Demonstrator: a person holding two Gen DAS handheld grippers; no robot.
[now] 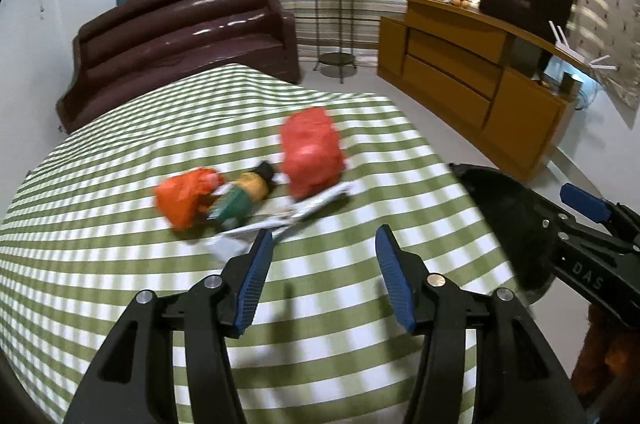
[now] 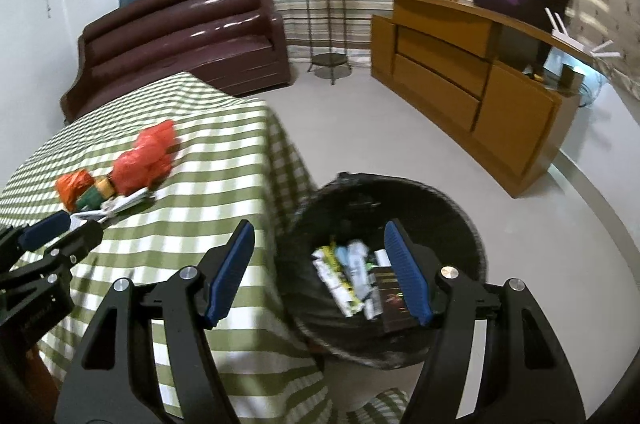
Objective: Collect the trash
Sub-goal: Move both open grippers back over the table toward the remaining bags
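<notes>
Trash lies on the green checked tablecloth (image 1: 120, 264): a red plastic bag (image 1: 312, 152), an orange bag (image 1: 184, 196), a small green and yellow bottle (image 1: 244, 196) between them, and white paper wrappers (image 1: 288, 220) in front. My left gripper (image 1: 324, 244) is open and empty, just short of the wrappers. My right gripper (image 2: 320, 236) is open and empty above a black bin (image 2: 452, 216) that holds several wrappers and a dark box. The same trash pile shows in the right wrist view, with the red bag (image 2: 144, 160) at the left.
The bin stands on the floor against the table's right edge (image 2: 288, 184). A brown sofa (image 1: 180, 36) stands behind the table, a plant stand (image 1: 334, 4) beyond it, and a wooden cabinet (image 1: 472, 80) to the right. Grey floor (image 2: 380, 128) lies between.
</notes>
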